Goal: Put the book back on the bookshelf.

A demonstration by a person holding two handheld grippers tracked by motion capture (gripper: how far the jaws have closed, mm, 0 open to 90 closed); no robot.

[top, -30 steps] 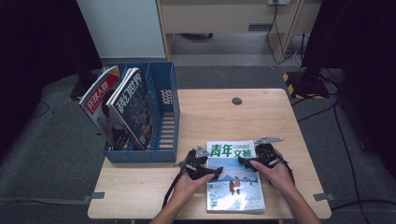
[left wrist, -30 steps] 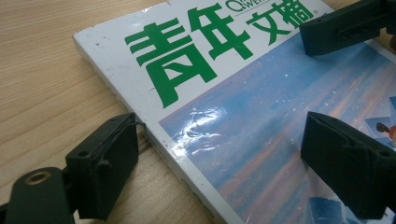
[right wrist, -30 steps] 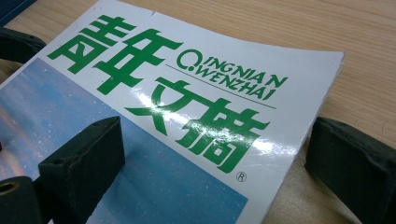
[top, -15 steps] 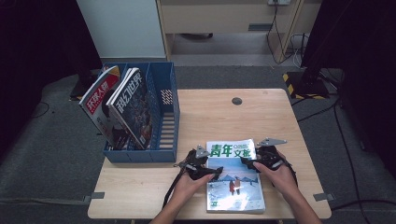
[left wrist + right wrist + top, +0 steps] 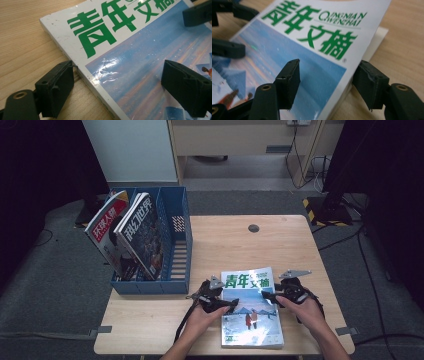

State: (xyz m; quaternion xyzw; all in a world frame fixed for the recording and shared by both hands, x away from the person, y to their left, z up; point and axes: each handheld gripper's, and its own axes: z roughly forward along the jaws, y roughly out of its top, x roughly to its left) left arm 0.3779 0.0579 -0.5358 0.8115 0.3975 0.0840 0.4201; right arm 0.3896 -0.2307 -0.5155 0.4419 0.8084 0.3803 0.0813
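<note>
We see a magazine lying flat on the table, near its front edge, at about 5 o'clock from the table's middle. Its cover has green characters on a white band above a blue sky picture.

The left gripper sits at the magazine's left edge, at 9 o'clock of it. In the left gripper view its jaws stand apart and straddle that edge: one jaw is on the wood just beside the spine, the other is over the cover. We cannot tell if they touch the paper.

The right gripper is at the right edge, at 3 o'clock. In the right gripper view its jaws are also apart, one above the cover and one beyond the edge, over the wood, with nothing clamped between them.

At 9 o'clock on the table stands a blue rack with slotted dividers. Two magazines lean in its left compartments; the compartment nearest the grippers holds nothing. The rack is just beside the left gripper, close at its 11 o'clock. A small dark round hole is at 12 o'clock, well apart from the magazine.
</note>
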